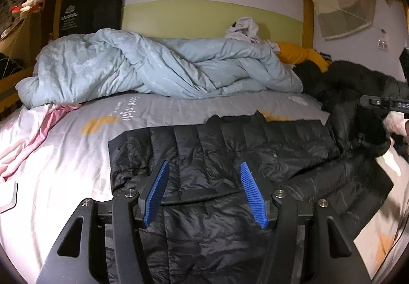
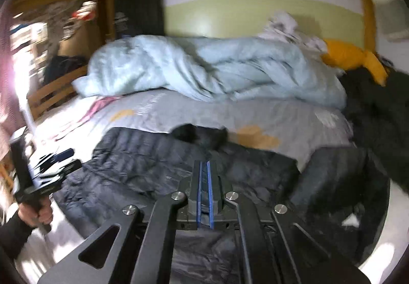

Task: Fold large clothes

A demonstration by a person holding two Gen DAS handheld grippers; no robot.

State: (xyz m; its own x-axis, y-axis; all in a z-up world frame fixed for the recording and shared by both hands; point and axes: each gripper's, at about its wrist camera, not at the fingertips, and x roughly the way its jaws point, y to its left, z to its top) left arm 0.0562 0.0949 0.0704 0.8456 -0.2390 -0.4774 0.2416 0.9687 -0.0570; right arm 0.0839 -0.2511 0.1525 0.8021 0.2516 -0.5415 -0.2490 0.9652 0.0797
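A black quilted puffer jacket [image 1: 217, 151] lies spread flat on the grey bedsheet [image 1: 158, 112], with its fur-trimmed collar [image 2: 202, 134] towards the duvet. My left gripper [image 1: 204, 165] hovers over the jacket's near part, its blue pads [image 1: 156, 192] wide apart and nothing between them, so it is open. In the right wrist view my right gripper [image 2: 204, 165] is above the jacket [image 2: 153, 163] with its blue pads pressed together and no cloth between them. The left gripper [image 2: 70, 159], held in a hand, shows at that view's left edge. One sleeve [image 2: 332, 171] lies at the right.
A crumpled pale blue duvet [image 1: 153, 69] fills the far side of the bed. A yellow garment [image 1: 301, 53], a white cloth heap [image 1: 245, 28] and a black furry garment [image 1: 352, 84] lie at the back right. Pink cloth [image 1: 38, 135] trails at the left. A wooden frame [image 1: 308, 15] borders the bed.
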